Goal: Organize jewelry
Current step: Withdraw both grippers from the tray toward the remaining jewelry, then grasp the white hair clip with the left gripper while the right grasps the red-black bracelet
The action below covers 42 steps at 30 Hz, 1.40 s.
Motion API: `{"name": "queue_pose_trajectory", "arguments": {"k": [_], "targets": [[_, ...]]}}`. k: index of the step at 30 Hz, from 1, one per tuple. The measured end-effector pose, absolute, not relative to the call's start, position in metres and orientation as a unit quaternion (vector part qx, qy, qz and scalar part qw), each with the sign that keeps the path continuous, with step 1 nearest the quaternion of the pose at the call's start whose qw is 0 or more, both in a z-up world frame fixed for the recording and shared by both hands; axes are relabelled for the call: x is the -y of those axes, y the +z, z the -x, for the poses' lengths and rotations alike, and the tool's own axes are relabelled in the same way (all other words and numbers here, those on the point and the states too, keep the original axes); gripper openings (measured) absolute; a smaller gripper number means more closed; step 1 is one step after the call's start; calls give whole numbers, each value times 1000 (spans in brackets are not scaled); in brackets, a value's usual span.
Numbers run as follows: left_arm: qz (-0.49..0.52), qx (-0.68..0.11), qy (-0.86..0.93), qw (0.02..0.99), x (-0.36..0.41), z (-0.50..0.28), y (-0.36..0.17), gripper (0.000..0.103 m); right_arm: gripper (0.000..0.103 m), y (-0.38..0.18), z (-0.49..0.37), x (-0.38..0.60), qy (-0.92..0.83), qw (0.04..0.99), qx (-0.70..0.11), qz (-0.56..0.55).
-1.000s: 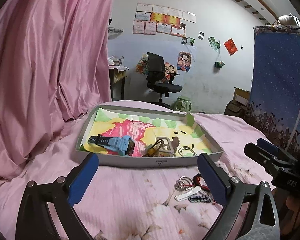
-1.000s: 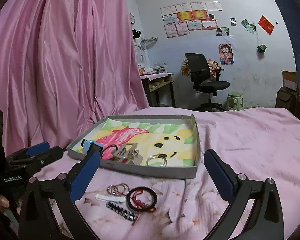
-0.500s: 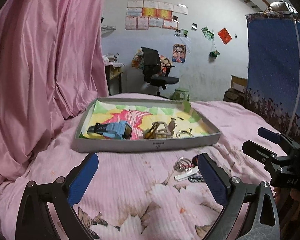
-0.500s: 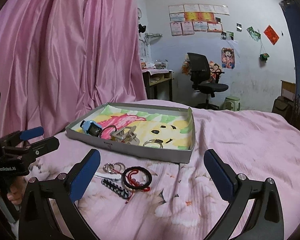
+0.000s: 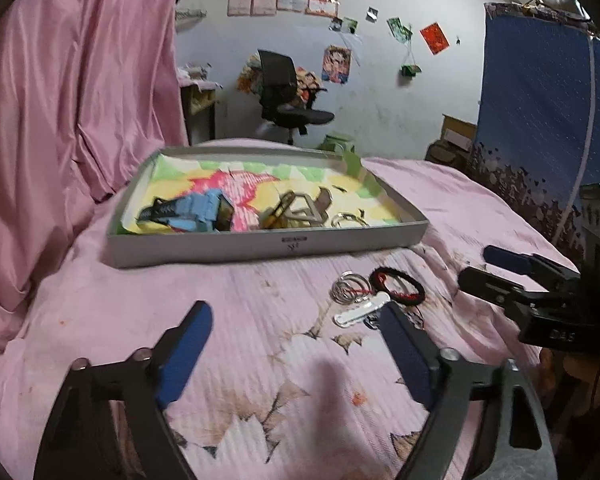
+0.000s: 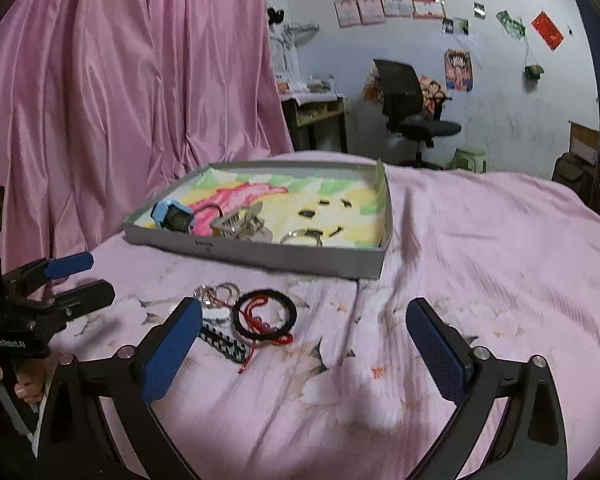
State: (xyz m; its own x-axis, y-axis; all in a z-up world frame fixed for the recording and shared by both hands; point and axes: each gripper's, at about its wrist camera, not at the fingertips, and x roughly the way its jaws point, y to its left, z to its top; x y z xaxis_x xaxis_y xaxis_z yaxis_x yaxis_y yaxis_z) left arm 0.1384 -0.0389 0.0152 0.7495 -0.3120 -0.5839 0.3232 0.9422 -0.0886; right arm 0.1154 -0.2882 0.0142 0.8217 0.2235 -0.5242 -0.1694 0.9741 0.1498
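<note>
A grey tray [image 5: 260, 246] [image 6: 260, 254] with a colourful lining lies on the pink bed and holds a blue watch [image 5: 196, 210] [image 6: 172, 216], metal clips [image 5: 296, 210] and a ring [image 6: 302, 236]. In front of it lie loose pieces: silver rings [image 5: 350, 288] [image 6: 216, 292], a black-and-red bracelet [image 5: 398, 286] [image 6: 266, 312], a white clip [image 5: 360, 312] and a black beaded strap [image 6: 224, 340]. My left gripper [image 5: 296, 354] is open and empty, just left of the pile. My right gripper [image 6: 304, 344] is open and empty, above the bed near the bracelet.
Pink curtain [image 6: 120, 100] hangs on the left. A blue hanging cloth [image 5: 540, 120] is on the right. An office chair [image 6: 412, 108] and a desk [image 6: 316, 116] stand beyond the bed. The bed's far edge lies behind the tray.
Both grippers have tilted downward and drawn back a little, so the loose pieces sit closer between the fingers. Nothing was picked up.
</note>
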Motion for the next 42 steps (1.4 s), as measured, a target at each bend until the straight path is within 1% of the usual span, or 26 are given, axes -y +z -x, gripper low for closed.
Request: {"name": "queue_pose_trajectory", "arguments": {"k": [2, 3, 6, 7, 8, 10, 12, 15, 17, 19, 21, 22, 28, 30, 32, 34, 38, 40, 42], "targets": [[-9, -318, -178, 931, 40, -141, 12, 74, 73, 10, -119, 286, 108, 950, -291, -46], [-9, -322, -184, 929, 41, -142, 11, 71, 70, 8, -120, 285, 110, 948, -296, -45], [-16, -337, -201, 920, 48, -146, 7, 64, 65, 2, -124, 283, 119, 941, -312, -47], [-20, -344, -206, 916, 50, -148, 5, 60, 63, 1, -125, 282, 120, 940, -316, -46], [-24, -349, -212, 912, 52, -149, 3, 58, 61, -1, -126, 281, 123, 938, -321, -47], [-34, -362, -217, 906, 58, -154, -1, 50, 55, -4, -130, 281, 126, 935, -328, -49], [-42, -368, -221, 902, 62, -157, -2, 48, 44, -7, -135, 281, 133, 930, -339, -55], [-50, -374, -230, 897, 68, -163, -2, 45, 35, -11, -145, 282, 139, 923, -352, -69], [-59, -378, -238, 893, 72, -167, -3, 42, 33, -14, -151, 282, 143, 920, -357, -78], [-67, -383, -243, 889, 76, -171, -3, 36, 31, -15, -156, 280, 145, 918, -361, -81], [-77, -388, -252, 883, 80, -175, -5, 34, 29, -17, -161, 279, 147, 916, -364, -83], [-83, -393, -257, 879, 82, -177, -7, 31, 29, -17, -163, 278, 148, 915, -366, -83], [-89, -412, -274, 865, 86, -183, -13, 23, 28, -21, -176, 274, 156, 909, -378, -83], [-89, -414, -278, 862, 85, -181, -14, 20, 25, -23, -179, 273, 159, 905, -386, -84], [-91, -416, -281, 860, 86, -180, -15, 19, 24, -26, -181, 272, 159, 901, -394, -85], [-94, -418, -282, 858, 87, -178, -16, 16, 19, -28, -181, 273, 159, 899, -398, -86], [-96, -422, -283, 856, 89, -177, -17, 13, 15, -30, -181, 272, 157, 898, -402, -87], [-99, -425, -283, 854, 90, -175, -18, 7, 12, -31, -181, 273, 156, 898, -403, -88], [-105, -426, -284, 852, 93, -173, -19, 4, 10, -32, -181, 274, 155, 897, -403, -90]]}}
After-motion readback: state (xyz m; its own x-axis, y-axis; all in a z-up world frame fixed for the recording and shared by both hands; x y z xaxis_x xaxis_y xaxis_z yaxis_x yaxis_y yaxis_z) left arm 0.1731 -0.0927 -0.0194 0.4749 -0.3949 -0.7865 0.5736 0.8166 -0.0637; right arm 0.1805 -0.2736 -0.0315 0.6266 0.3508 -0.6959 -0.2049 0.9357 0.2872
